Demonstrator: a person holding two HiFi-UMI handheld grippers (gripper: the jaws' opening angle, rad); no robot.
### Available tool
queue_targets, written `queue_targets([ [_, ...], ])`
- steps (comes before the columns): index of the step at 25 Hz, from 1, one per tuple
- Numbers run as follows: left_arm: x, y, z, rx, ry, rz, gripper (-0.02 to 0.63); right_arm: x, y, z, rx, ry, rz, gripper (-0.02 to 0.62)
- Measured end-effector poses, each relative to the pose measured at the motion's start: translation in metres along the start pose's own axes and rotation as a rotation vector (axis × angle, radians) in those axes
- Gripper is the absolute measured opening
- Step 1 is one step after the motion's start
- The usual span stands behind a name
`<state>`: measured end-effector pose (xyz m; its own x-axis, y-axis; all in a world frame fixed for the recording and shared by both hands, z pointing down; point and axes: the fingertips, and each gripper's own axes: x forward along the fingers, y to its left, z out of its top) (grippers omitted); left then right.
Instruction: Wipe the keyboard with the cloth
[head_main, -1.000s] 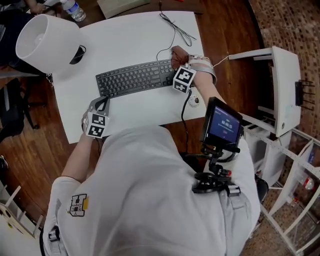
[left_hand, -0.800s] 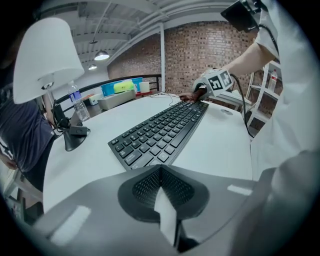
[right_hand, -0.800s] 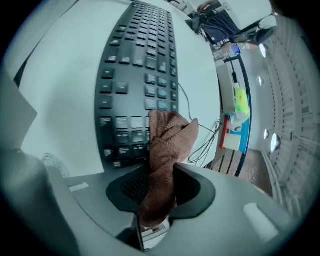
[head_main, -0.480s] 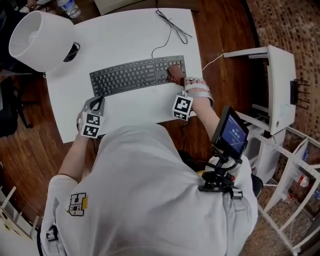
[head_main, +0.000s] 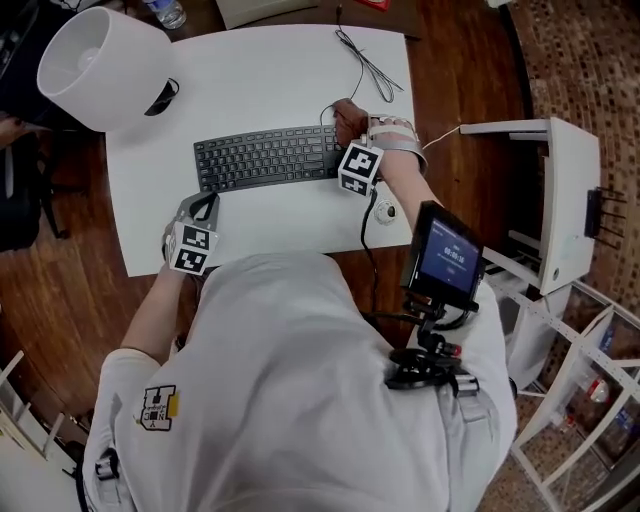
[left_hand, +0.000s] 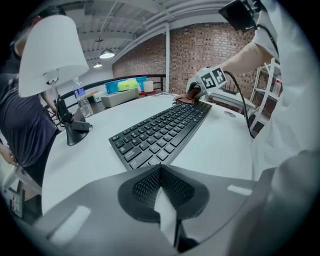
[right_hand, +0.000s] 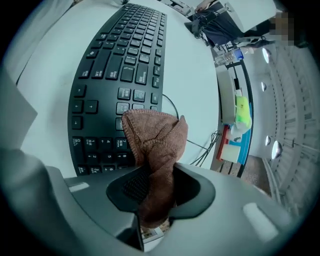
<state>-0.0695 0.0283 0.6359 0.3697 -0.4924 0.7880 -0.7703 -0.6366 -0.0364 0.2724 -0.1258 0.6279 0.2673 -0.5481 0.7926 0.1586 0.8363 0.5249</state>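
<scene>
Right now we are gripping the brown cloth (right_hand: 152, 137) in our right gripper (right_hand: 155, 195), jaws clenched on its bunched end. We are pressing its loose folds onto the number keys at the right end of the black keyboard (head_main: 265, 158). Our left gripper (left_hand: 160, 195) is hovering at the near edge of the white table (head_main: 260, 80), just before the keyboard's left end, jaws closed together on nothing. A thin black cable (head_main: 360, 60) is looping just behind the cloth. A white lamp (head_main: 95, 65) is standing well beyond the keyboard's left end, with a water bottle (head_main: 168, 12) past it.
</scene>
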Motion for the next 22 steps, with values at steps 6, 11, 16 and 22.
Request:
queue_targets([
  [6,0.003,-0.001,-0.003,0.006,0.0,-0.014,0.0,-0.02,0.031,0.002,-0.064,-0.014,-0.011,0.117],
  [11,0.013,-0.002,-0.006,0.022,-0.001,-0.039,0.0,-0.044,0.083,0.006,-0.097,-0.035,0.039,0.117],
  [16,0.015,-0.002,-0.005,0.03,-0.01,-0.047,0.0,-0.058,0.117,0.011,-0.1,-0.064,0.092,0.117],
  [22,0.011,-0.001,-0.007,0.008,-0.006,-0.025,0.0,-0.038,0.063,0.015,-0.067,-0.069,0.043,0.117],
])
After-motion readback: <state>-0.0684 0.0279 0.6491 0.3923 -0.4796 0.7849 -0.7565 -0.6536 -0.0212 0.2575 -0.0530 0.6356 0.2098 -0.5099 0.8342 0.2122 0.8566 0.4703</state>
